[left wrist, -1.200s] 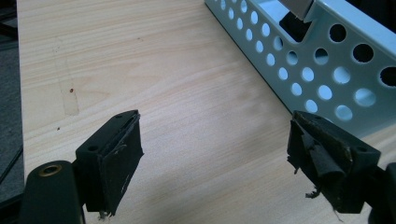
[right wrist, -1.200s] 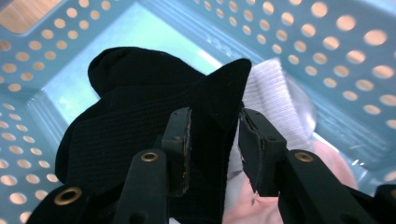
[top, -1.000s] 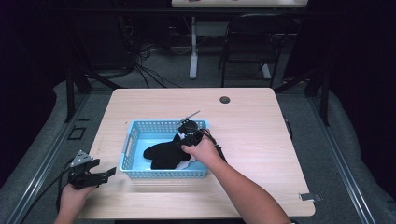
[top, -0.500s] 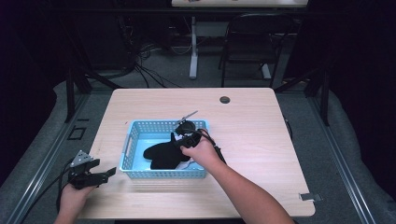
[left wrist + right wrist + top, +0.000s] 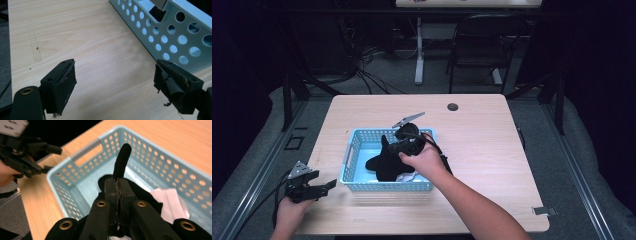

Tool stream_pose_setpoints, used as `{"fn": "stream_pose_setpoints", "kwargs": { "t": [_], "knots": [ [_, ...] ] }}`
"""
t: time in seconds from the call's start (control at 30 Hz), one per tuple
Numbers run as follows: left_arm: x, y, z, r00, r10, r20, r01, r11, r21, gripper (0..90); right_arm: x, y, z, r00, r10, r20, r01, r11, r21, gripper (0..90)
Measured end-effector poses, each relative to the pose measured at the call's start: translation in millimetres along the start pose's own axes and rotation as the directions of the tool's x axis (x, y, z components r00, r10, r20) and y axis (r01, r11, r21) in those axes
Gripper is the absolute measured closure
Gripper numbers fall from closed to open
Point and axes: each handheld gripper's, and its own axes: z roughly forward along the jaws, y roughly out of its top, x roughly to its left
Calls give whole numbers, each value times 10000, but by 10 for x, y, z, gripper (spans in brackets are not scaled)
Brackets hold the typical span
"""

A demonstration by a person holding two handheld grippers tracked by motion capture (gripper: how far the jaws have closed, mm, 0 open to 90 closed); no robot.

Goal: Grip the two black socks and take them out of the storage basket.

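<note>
A dim room with black curtains, cables on the floor and a chair (image 5: 482, 40) behind; in the middle stands a pale wooden desk (image 5: 492, 165). On it sits a light-blue perforated basket (image 5: 354, 155), and that is where the work is going on.

The right hand-held gripper (image 5: 398, 148) is over the basket, its jaws clenched on a fold of black cloth (image 5: 384, 162). In the right gripper view the jaws press tight together with a strip of the cloth (image 5: 121, 161) standing up between them, and the rest of it hangs down into the basket. A white cloth (image 5: 171, 200) lies at the bottom beside it, near the right-hand wall in that view.

The left hand-held gripper (image 5: 319, 187) rests low at the near left corner of the desk, just outside the basket. Its jaws stand wide apart with nothing between them, only bare wood under them in the left gripper view, with the basket wall (image 5: 172, 32) close on one side.

As I read it, the black cloth is grasped but not yet out: most of it is inside the basket walls. What seems left is to lift it clear, perhaps with the idle left one helping, and then deal with the white cloth underneath.
</note>
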Motion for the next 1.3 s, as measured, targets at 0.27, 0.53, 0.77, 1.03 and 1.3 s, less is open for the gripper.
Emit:
{"fn": "stream_pose_setpoints", "kwargs": {
  "t": [0.27, 0.53, 0.77, 1.03, 1.3],
  "knots": [
    [1, -1, 1, 10000, -16, 0, 16, 10000, -27, 179, 98, 135, -167, 9996, -298, -14, 296, 9976, -621, 882],
    [-1, -2, 4, 10000, -21, -3, 21, 10000, -8, 179, 119, 231, -355, 9992, -384, 59, 389, 9919, -1206, 883],
    [-2, -4, 6, 10000, -30, -3, 30, 10000, -2, 179, 64, 249, -492, 9997, -208, 115, 223, 9882, -1519, 882],
    [-2, -5, 6, 10000, -29, -5, 29, 10000, 8, 179, -72, 187, -775, 9991, -46, 428, 119, 9851, -1716, 882],
    [-3, -4, 9, 10000, -24, 9, 24, 10000, 47, 179, -235, 61, -1162, 9958, 392, 827, -202, 9755, -2189, 882]
  ]
}}
